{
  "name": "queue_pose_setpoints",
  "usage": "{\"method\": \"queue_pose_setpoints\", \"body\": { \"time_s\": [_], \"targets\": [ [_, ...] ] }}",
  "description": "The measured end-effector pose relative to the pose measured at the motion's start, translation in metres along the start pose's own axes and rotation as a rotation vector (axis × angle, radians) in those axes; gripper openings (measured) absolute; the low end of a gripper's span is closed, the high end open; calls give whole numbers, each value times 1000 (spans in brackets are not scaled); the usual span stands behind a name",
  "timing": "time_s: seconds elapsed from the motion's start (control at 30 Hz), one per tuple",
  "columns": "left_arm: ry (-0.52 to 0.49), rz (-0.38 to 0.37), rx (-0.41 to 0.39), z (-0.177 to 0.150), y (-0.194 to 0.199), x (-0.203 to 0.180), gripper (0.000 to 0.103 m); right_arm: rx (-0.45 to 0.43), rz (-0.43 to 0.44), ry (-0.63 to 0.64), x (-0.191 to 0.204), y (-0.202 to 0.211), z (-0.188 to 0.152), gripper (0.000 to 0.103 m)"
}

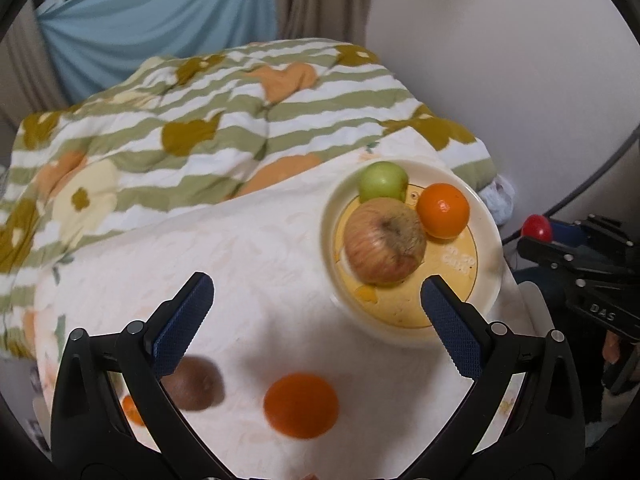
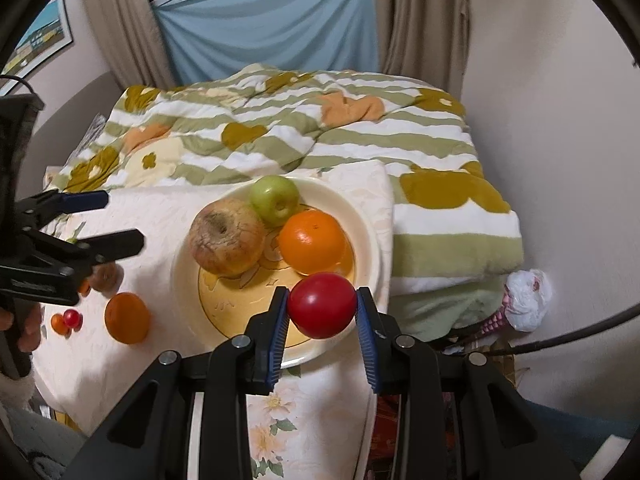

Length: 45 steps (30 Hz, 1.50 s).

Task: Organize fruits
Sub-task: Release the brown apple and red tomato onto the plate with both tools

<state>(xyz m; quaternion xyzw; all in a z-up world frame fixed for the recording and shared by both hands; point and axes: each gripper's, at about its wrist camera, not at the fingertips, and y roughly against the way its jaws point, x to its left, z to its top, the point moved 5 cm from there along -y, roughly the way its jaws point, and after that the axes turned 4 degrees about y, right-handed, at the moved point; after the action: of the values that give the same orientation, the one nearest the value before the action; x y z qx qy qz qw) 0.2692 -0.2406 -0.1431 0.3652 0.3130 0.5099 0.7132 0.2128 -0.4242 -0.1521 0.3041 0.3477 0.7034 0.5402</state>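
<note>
A: Nearest to you?

B: Your right tool (image 2: 322, 312), clamped on a red fruit (image 2: 322, 305) above the near rim of the plate (image 2: 370, 236). Your left tool (image 1: 316, 320), fingers wide apart, nothing between them, over the white cloth (image 1: 256, 248).

A: Loose items on the cloth?

B: One orange (image 1: 301, 405) and one brown fruit (image 1: 196, 384), just under your left tool. A small red berry (image 2: 72, 317) and a small orange one (image 2: 59, 323) sit together, left of the orange.

A: On the plate?

B: One large blotched apple (image 2: 227, 237), one orange (image 2: 312, 241) touching it, one green apple (image 2: 275, 200) at the far rim, touching both.

A: Beyond?

B: Striped quilt (image 2: 360, 140) on the bed, then a blue sheet (image 2: 272, 28) between beige curtains (image 2: 420, 12).
</note>
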Motion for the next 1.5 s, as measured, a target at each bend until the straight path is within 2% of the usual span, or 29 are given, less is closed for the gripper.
{"method": "queue_pose_setpoints", "body": {
  "time_s": [0.4,0.77,0.83,0.9,1.03,1.27,1.5],
  "targets": [
    [151,80,-10,-38,35,40,103,38,93,116,15,-43,-7,30],
    [256,117,21,-74,34,59,103,47,100,164,18,-64,-12,31],
    [261,119,22,-76,34,58,103,37,94,161,18,-62,-11,48],
    [264,124,23,-80,36,56,103,22,97,157,17,-58,-10,82],
    [265,127,18,-81,42,51,103,-11,89,161,17,-45,-10,103],
    [255,138,-10,-83,58,42,103,-42,70,162,12,-20,-12,103],
    [259,172,-69,-89,95,39,103,-75,81,170,15,12,-7,103]
  ]
}}
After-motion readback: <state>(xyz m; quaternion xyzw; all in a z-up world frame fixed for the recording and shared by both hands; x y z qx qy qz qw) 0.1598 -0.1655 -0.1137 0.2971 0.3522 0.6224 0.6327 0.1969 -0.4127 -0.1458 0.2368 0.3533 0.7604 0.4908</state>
